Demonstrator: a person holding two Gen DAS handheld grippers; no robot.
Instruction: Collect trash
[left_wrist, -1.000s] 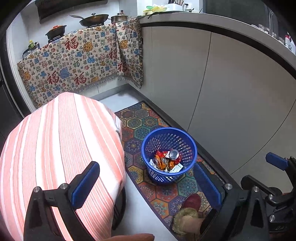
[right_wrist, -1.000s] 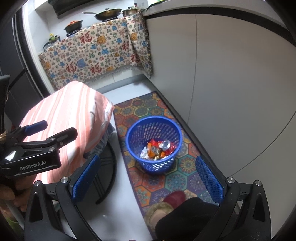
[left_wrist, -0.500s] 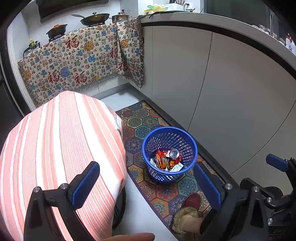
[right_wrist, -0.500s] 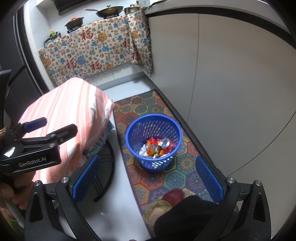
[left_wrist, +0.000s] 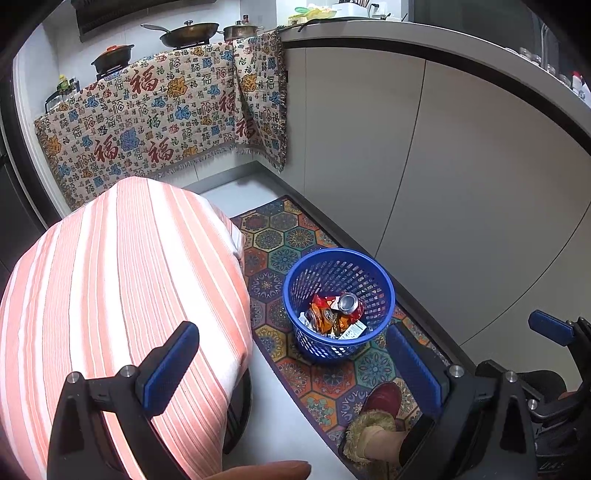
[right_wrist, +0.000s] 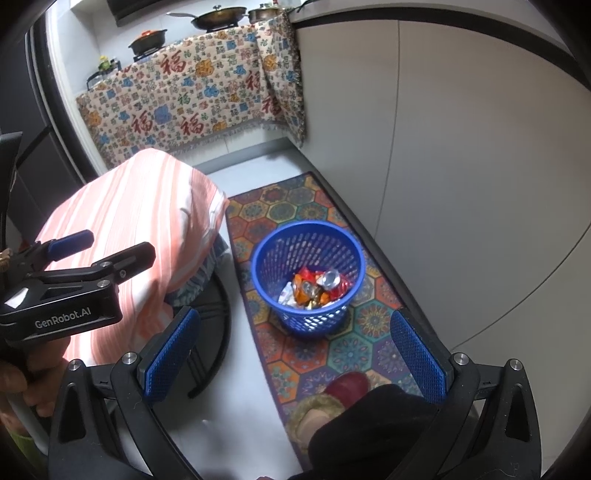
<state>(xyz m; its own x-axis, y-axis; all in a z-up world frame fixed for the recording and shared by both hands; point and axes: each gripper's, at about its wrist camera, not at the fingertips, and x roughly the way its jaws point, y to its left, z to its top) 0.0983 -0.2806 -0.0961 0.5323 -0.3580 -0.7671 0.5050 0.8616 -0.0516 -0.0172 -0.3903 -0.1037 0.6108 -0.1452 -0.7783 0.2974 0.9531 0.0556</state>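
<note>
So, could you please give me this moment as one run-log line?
left gripper: open, empty | right gripper: open, empty | blue basket: on patterned mat, holds can and wrappers | striped table: no trash visible

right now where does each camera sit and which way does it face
Left wrist: on the left gripper, facing down at the blue basket; its open jaws, a slippered foot and the right gripper show.
Right wrist: on the right gripper, facing down; open jaws and the left gripper show.
Both share the basket, patterned mat, striped cloth.

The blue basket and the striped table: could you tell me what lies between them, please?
Only patterned mat and bare grey floor separate the blue basket from the striped table, per the right wrist view.
</note>
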